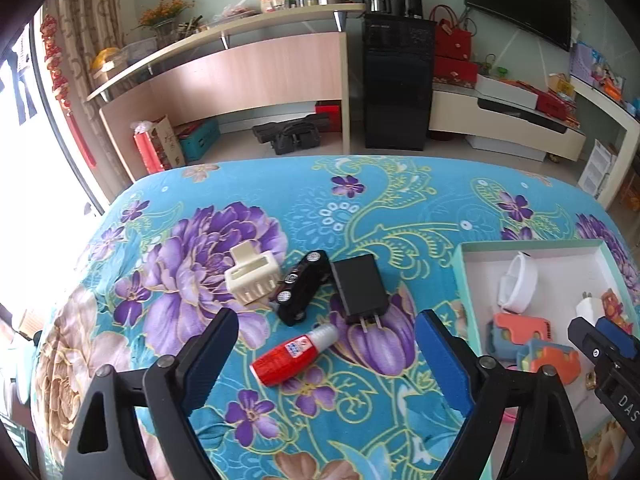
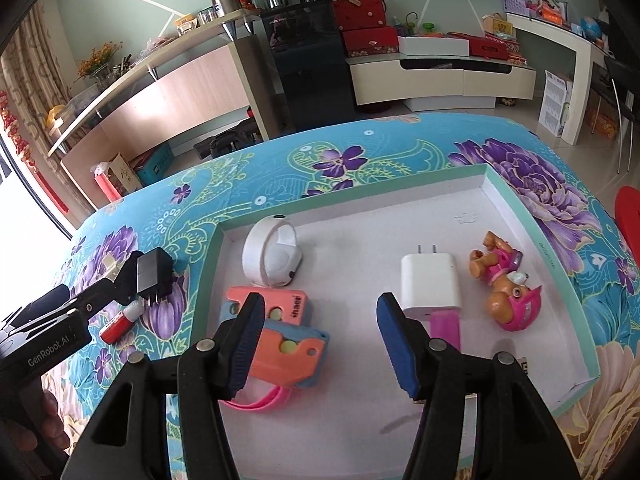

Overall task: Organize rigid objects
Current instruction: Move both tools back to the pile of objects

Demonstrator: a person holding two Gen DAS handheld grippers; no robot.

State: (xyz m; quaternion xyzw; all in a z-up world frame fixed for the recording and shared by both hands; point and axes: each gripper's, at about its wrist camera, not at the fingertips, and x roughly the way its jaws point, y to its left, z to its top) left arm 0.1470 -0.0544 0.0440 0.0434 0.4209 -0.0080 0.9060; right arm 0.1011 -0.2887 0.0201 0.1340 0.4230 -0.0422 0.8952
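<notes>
On the floral cloth lie a red glue bottle [image 1: 294, 356], a black charger [image 1: 359, 289], a black toy car [image 1: 301, 288] and a cream clip [image 1: 251, 274]. My left gripper [image 1: 326, 344] is open, just above and around the glue bottle. A shallow white box [image 2: 520, 216] holds a white round case [image 2: 272, 256], a white charger [image 2: 430, 282], two orange-blue toys [image 2: 288, 344], a pink strap [image 2: 260, 404] and a pup figure [image 2: 508, 284]. My right gripper [image 2: 320, 336] is open and empty over the box, near the orange toys. The box also shows in the left wrist view [image 1: 464, 280].
The right gripper's body [image 1: 604, 356] shows over the box in the left view; the left gripper's body [image 2: 52, 328] shows at the left in the right view. Beyond the far table edge stand a wooden shelf unit [image 1: 248, 72] and a black cabinet [image 1: 396, 84].
</notes>
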